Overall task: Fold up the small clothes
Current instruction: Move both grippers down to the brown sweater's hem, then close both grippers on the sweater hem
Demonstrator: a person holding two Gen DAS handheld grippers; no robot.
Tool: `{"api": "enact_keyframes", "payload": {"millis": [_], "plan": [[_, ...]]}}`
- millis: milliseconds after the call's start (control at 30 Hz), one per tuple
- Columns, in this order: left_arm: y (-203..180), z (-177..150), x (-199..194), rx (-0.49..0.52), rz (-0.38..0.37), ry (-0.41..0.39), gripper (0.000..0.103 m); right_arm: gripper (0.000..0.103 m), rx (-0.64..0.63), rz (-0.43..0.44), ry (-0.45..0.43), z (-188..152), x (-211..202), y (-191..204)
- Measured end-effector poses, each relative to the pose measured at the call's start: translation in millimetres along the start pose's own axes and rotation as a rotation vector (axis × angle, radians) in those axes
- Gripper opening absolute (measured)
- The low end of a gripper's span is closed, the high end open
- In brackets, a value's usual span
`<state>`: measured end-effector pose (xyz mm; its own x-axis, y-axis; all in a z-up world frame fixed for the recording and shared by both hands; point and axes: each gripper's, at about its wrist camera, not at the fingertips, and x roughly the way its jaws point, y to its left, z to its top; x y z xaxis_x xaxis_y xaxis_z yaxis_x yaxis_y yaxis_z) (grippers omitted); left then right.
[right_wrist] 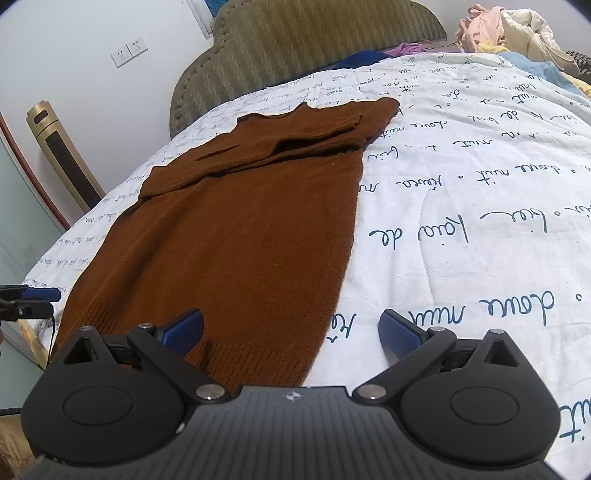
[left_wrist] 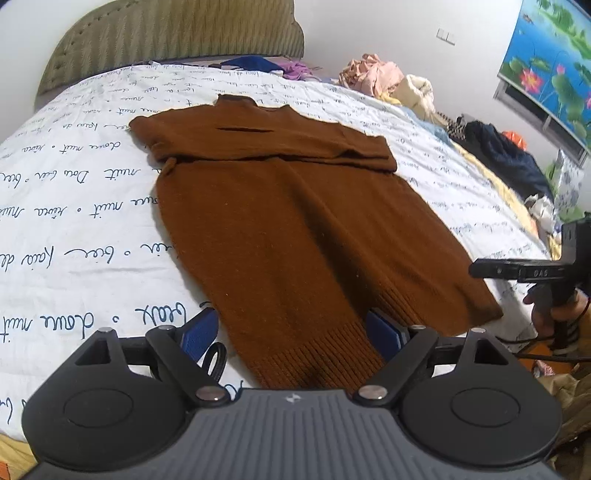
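While the sweater (left_wrist: 295,221) lies flat on the quilt (left_wrist: 92,221), sleeves folded across the chest and collar toward the headboard (left_wrist: 177,33), both tongs hover at its ribbed hem with jaws wide and nothing gripped. Left gripper (left_wrist: 291,334) straddles the sweater's hem corner on its side: one blue pad (left_wrist: 199,330) over bare quilt just off the sweater edge, the other over the knit; can't tell if either touches. Right gripper (right_wrist: 291,330) sits at the opposite hem corner, one pad (right_wrist: 184,326) over the knit, the other over quilt beside the sweater. From the left view, the right tool shows past the sweater's far edge, a hand (left_wrist: 554,310) on its grip. A clothes pile (left_wrist: 373,74) lies beyond the sweater's collar end, near the headboard, well apart from it.
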<state>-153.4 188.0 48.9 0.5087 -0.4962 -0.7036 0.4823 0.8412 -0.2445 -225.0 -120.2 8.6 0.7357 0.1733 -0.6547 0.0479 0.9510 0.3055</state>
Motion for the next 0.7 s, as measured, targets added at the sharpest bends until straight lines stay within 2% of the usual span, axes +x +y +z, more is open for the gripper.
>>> {"api": "enact_keyframes", "payload": {"millis": [100, 233, 300, 433, 600, 700], "plan": [[1.9, -0.1, -0.9, 0.003, 0.024, 0.012, 0.087, 0.101, -0.006, -0.001, 0.001, -0.3, 0.2, 0.5], [6.7, -1.0, -2.4, 0.004, 0.06, 0.073, 0.087, 0.101, -0.02, -0.001, 0.008, 0.1, -1.5, 2.2], [14.6, -1.7, -5.7, -0.024, 0.023, 0.093, 0.087, 0.101, -0.027, 0.013, 0.019, -0.1, -3.1, 2.7], [28.0, -1.9, 3.1, -0.105, -0.109, 0.15, 0.087, 0.1, -0.035, 0.05, 0.033, -1.7, -4.6, 4.9], [30.3, -2.7, 30.5, -0.144, -0.146, 0.196, 0.087, 0.089, -0.019, 0.032, 0.03, -1.5, -8.4, 3.3], [25.5, -0.8, 37.5, -0.153, -0.166, 0.188, 0.087, 0.085, -0.027, 0.036, 0.045, -2.2, -8.7, 3.9]]}}
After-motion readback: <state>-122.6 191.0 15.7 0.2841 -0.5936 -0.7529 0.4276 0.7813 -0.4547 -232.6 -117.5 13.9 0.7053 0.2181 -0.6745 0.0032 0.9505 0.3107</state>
